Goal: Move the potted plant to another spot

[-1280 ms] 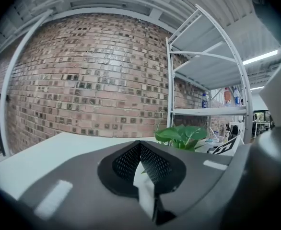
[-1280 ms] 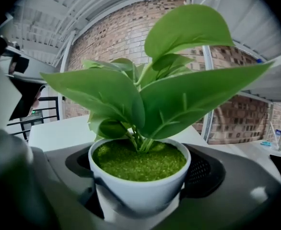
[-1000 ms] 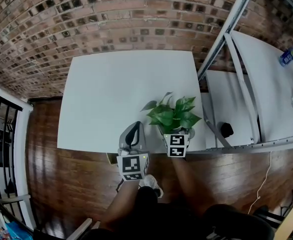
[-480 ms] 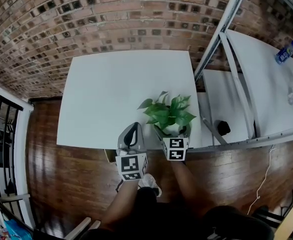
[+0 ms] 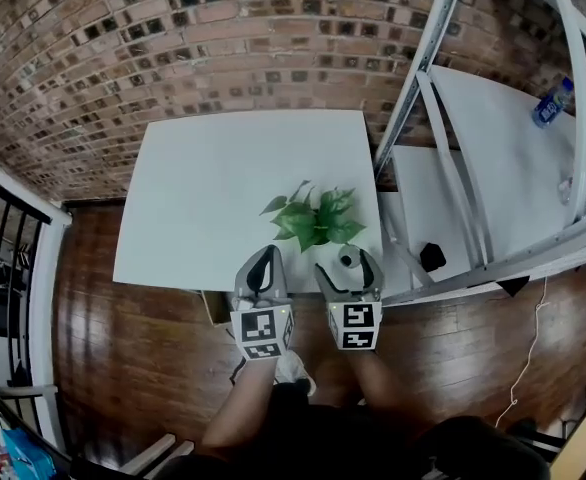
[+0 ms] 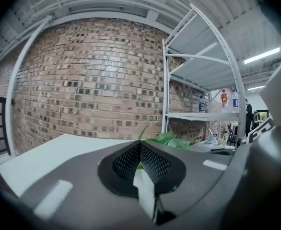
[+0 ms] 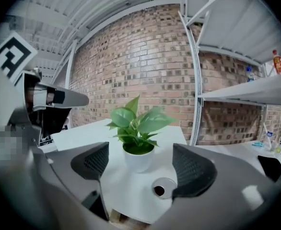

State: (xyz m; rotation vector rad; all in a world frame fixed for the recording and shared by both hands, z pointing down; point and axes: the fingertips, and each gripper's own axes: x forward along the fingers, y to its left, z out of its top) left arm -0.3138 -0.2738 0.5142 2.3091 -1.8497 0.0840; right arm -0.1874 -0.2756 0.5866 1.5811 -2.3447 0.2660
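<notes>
Head view: high above, steeply down on the white rectangular counter (image 5: 203, 198). Gripper views: low at its near edge, facing the red brick wall (image 6: 92, 80). Shared by all: green leafy potted plant (image 7: 138, 138).

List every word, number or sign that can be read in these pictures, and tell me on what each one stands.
No words or numbers can be read.
Left cube and right cube: black-and-white square patterns only, no letters.
Bottles on the shelf: they have labels, but these are too small to read.
Pot: plain white, no print.
</notes>
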